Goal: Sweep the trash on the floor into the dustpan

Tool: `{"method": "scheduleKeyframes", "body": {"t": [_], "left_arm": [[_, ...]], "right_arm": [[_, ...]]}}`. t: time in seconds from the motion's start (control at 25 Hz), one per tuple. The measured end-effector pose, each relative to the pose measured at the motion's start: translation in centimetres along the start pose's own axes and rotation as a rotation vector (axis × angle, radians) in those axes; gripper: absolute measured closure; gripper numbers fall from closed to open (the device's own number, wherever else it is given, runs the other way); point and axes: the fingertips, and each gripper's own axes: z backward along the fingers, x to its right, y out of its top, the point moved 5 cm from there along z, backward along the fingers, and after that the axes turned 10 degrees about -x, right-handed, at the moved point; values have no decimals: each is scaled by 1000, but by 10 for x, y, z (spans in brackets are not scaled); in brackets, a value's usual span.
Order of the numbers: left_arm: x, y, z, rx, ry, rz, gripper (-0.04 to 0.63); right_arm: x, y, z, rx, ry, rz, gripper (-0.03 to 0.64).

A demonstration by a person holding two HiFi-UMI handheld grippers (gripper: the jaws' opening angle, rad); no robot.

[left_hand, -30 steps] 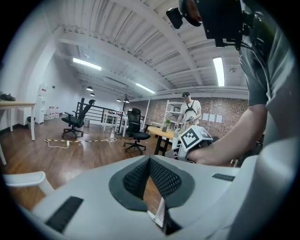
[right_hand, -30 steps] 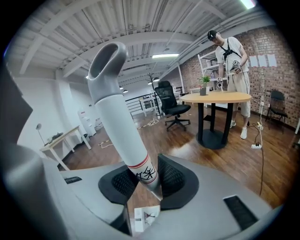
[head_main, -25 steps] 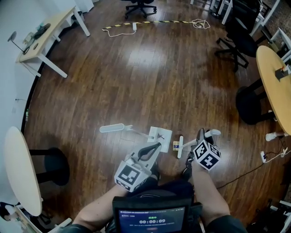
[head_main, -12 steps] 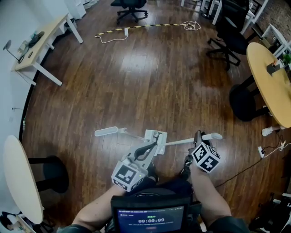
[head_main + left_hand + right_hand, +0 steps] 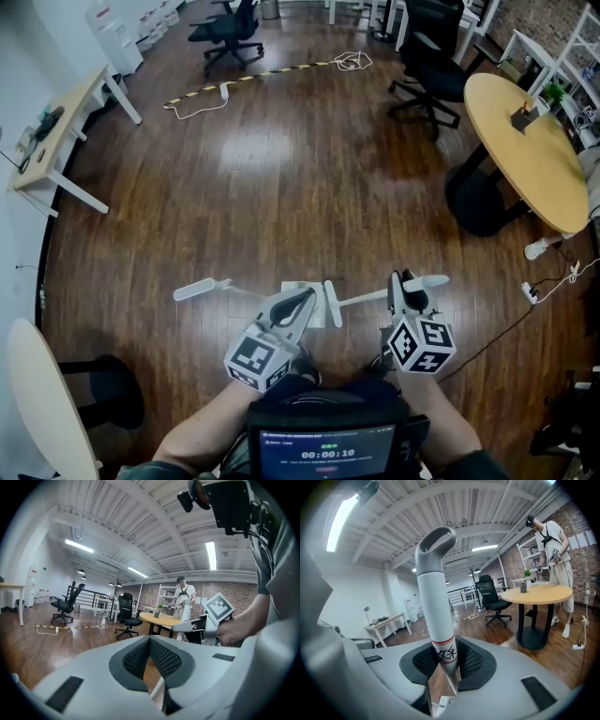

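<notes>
White broom handle (image 5: 436, 620) is sitting clamped in our right gripper (image 5: 403, 283). Our left gripper (image 5: 300, 300) is pinching the dustpan (image 5: 314, 317). We are judging ourselves mid-sweep, needing another stroke panward.

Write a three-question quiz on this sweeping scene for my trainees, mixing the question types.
1. True or false: the right gripper is clamped on the broom handle.
2. The floor is: A carpet, B dark wood boards, C white tile.
3. Short answer: which long-handled white tool sits at the left gripper's jaw tips?

Key: 1 true. 2 B. 3 the dustpan.
</notes>
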Motion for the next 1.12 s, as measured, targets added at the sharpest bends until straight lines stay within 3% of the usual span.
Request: {"method": "scheduleKeyframes", "body": {"t": [0.24, 0.52, 0.72, 1.12], "left_arm": [[51, 53, -24, 55, 3, 29, 580], [111, 116, -62, 91, 34, -18, 580], [139, 160, -70, 172, 141, -58, 581], [195, 198, -80, 176, 48, -75, 581]], "right_arm": [[50, 47, 57, 40, 31, 47, 506], [110, 116, 122, 82, 129, 136, 508], [144, 151, 167, 158, 122, 184, 515], [187, 176, 239, 254, 99, 248, 518]]}}
